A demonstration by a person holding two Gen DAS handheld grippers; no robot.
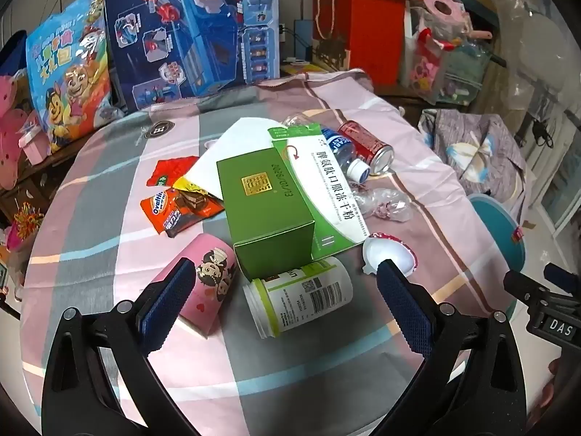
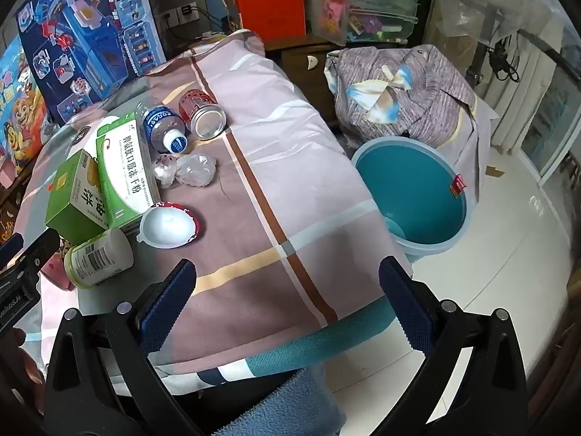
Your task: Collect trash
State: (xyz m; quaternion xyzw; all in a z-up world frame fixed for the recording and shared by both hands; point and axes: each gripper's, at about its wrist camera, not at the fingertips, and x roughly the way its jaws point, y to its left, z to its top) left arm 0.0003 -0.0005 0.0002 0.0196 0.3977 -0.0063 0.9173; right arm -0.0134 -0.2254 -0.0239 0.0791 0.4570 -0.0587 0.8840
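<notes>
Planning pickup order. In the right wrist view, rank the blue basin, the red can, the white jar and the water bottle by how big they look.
1. blue basin, by far the largest.
2. white jar and water bottle: look alike, and the jar lies nearer the camera, so unranked.
3. red can, smallest.

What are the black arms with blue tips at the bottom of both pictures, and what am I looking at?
They are two hand-held grippers; a person carries one in each hand. Each picture comes from a camera on one gripper, looking along its fingers. The left gripper and the right gripper are both open and hold nothing. On the cloth-covered table lies trash: a green box, a white jar, a pink cup, a plastic bottle, a red can and snack wrappers. A blue bucket stands on the floor beside the table.
</notes>
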